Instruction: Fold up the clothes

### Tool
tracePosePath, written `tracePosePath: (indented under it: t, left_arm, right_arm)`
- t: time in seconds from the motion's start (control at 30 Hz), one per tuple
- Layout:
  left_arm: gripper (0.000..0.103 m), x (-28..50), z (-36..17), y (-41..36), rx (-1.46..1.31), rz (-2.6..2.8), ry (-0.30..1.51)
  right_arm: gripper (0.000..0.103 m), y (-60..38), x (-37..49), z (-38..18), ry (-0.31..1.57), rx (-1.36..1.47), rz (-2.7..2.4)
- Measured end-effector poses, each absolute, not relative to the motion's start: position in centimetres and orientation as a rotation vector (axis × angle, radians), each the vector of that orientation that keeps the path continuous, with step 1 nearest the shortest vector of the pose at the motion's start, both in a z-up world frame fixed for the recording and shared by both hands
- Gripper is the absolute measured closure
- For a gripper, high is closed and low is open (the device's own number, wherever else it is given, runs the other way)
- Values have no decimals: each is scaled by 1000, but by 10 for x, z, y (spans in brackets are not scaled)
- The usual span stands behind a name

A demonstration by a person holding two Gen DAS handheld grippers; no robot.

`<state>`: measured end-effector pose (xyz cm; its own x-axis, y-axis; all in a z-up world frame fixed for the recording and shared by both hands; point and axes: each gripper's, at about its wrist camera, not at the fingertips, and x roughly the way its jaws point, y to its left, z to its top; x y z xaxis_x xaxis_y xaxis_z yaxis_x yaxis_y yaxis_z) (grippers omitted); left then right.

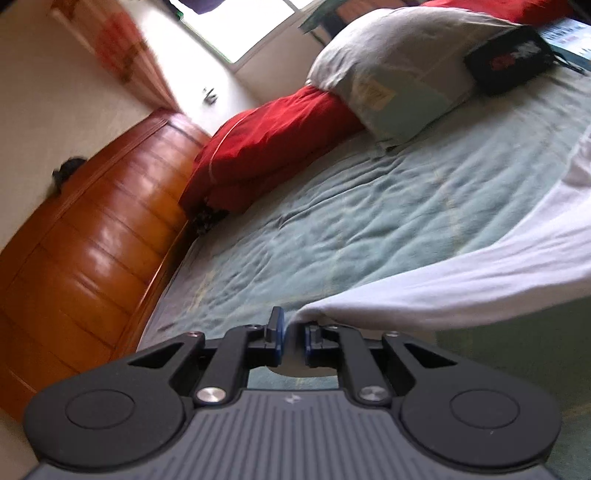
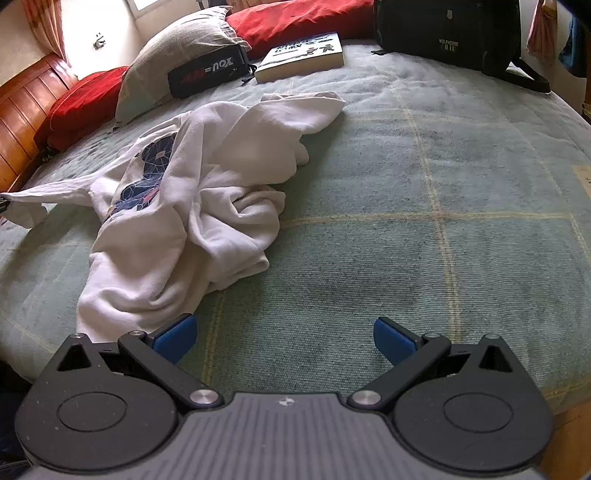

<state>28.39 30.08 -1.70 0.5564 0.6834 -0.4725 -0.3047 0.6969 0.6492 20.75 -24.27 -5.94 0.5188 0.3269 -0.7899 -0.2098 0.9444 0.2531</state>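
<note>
A white sweatshirt (image 2: 192, 199) with a dark blue print lies crumpled on the green bedspread (image 2: 424, 221). One sleeve is stretched out to the left, off the bed surface. My left gripper (image 1: 293, 336) is shut on the end of that white sleeve (image 1: 443, 288), which runs away to the right in the left wrist view. My right gripper (image 2: 284, 339) is open and empty, low over the bedspread just right of the sweatshirt's near edge.
A grey pillow (image 2: 177, 51), red cushions (image 2: 81, 103), a black pouch (image 2: 207, 74), a book (image 2: 303, 55) and a black bag (image 2: 450, 33) lie along the far side of the bed. A wooden headboard (image 1: 85, 240) stands at the left.
</note>
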Motion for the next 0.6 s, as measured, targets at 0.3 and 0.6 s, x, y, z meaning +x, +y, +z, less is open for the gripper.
tracePosePath:
  t: [0.3, 0.6]
  left_arm:
    - [84, 274, -32, 312, 482, 597, 850]
    - [61, 242, -47, 317, 459, 544, 938]
  right_arm:
    - [0, -239, 207, -59, 976, 124, 329]
    - [0, -244, 201, -55, 963, 136, 339]
